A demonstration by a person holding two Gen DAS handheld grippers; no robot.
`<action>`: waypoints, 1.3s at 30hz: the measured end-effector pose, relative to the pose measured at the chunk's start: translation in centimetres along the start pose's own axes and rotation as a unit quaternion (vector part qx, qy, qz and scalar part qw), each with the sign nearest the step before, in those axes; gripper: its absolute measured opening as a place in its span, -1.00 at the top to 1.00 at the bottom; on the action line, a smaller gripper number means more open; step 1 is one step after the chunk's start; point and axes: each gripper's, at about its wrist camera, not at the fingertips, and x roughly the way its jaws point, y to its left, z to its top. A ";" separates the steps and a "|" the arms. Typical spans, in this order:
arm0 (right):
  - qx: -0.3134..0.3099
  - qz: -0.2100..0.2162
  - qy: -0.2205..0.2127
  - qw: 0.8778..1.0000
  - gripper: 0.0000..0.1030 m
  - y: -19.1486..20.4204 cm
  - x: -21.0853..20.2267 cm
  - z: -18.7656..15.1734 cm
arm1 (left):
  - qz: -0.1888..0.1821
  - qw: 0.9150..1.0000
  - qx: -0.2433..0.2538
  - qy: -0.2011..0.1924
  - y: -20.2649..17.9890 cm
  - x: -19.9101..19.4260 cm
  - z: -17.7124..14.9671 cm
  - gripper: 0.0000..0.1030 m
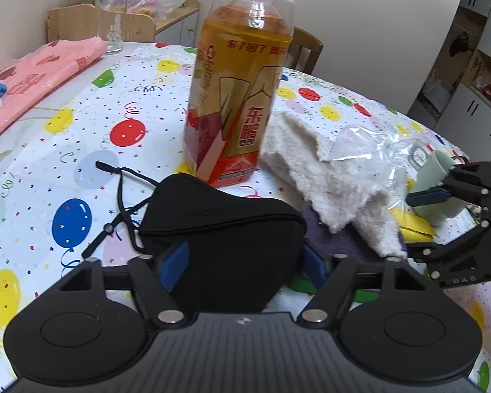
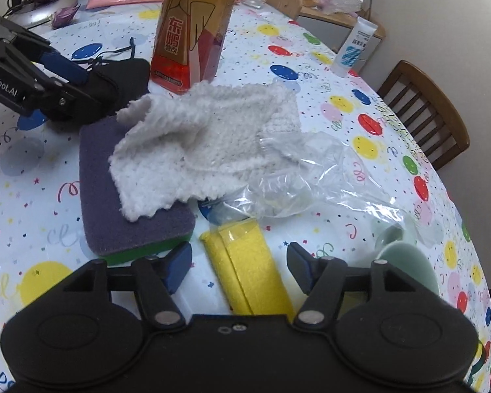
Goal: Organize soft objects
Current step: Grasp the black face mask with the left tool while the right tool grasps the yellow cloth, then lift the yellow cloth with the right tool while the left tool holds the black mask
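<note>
A black face mask lies on the balloon-print tablecloth in front of a drink bottle. My left gripper is shut on the mask, its blue pads against both sides; the right wrist view shows the same grip. A folded yellow cloth lies between the fingers of my right gripper, which is open with gaps on both sides. A white fluffy cloth drapes over a purple sponge with a green base.
A crumpled clear plastic bag lies right of the white cloth, with a pale green cup beside it. Farther back are a pink bag and a glass. A white tube and a wooden chair stand at the table's right edge.
</note>
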 end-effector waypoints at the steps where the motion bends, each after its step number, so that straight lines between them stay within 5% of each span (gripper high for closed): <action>1: -0.003 0.002 0.003 1.000 -0.26 0.0 0.1 0.1 | -0.004 1.000 -0.001 0.000 0.0 0.0 0.0 -0.26; 8: -0.029 0.045 0.054 0.997 -0.31 -1.4 1.1 1.9 | -0.024 1.000 -0.006 0.004 -0.1 -0.3 -0.1 0.36; 13: -0.038 0.048 0.078 0.995 0.06 -2.1 1.7 2.7 | -0.022 1.000 -0.001 0.000 -0.1 -0.5 -0.2 0.56; 16: -0.047 0.042 0.089 0.994 0.29 -2.3 1.7 2.9 | -0.019 1.000 0.000 -0.003 -0.2 -0.6 -0.3 0.61; 29: -0.023 0.024 0.058 0.998 0.32 -0.7 -1.1 1.3 | -0.013 1.000 -0.012 -0.019 0.1 -2.3 -0.7 0.70; 32: 0.014 0.025 0.034 0.999 0.98 -0.5 -2.9 0.6 | -0.015 1.000 -0.018 -0.018 0.1 -2.9 -0.8 0.71; 39: 0.087 0.025 0.006 0.996 0.96 -0.3 -5.9 -2.0 | -0.019 0.999 -0.017 -0.022 -0.4 -4.5 -1.4 0.75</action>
